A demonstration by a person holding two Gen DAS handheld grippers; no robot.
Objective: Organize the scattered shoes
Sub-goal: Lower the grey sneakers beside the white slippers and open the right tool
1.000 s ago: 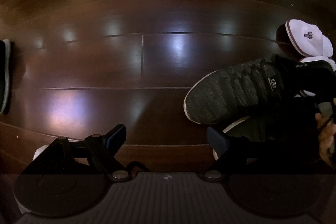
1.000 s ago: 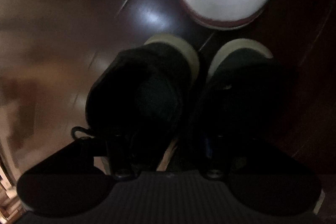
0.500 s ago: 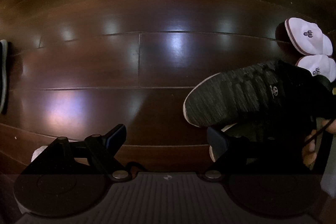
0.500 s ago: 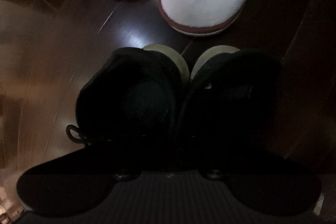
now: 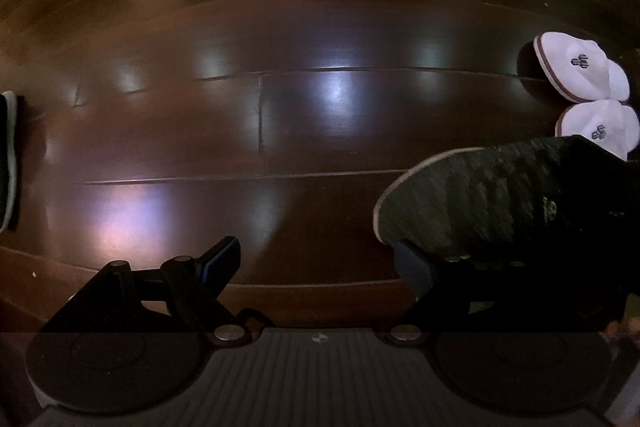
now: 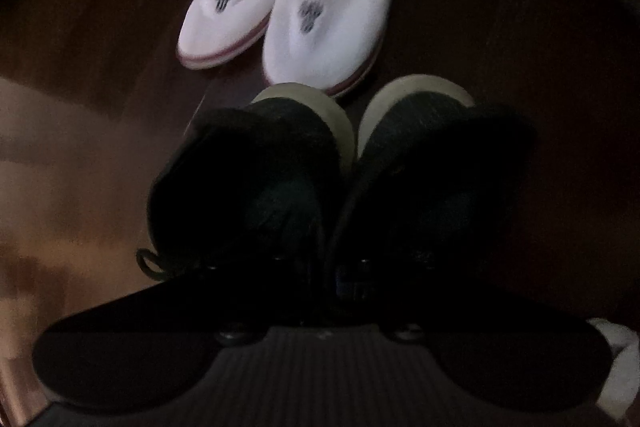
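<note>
Two black knit sneakers [image 6: 256, 183] with pale soles lie side by side in the right wrist view, toes pointing away. My right gripper [image 6: 326, 273] is shut on their inner collars; its fingers are nearly lost in the dark. Just beyond the toes sits a pair of white slippers [image 6: 320, 15] with a dark emblem, toes toward me. In the left wrist view one sneaker [image 5: 480, 203] shows at the right, toe pointing left, and the slippers [image 5: 580, 71] lie behind it. My left gripper [image 5: 318, 263] hangs open over bare floor, its right finger [image 5: 414, 267] just in front of the sneaker's toe.
Dark glossy wooden floor [image 5: 280, 115] fills both views. A dark shoe with a pale sole [image 5: 8, 159] lies at the far left edge of the left wrist view. Part of a hand [image 5: 624, 327] shows at the lower right.
The held sneakers have moved right in the left wrist view. In the right wrist view the slippers have come fully into sight. The left gripper stays open and almost still.
</note>
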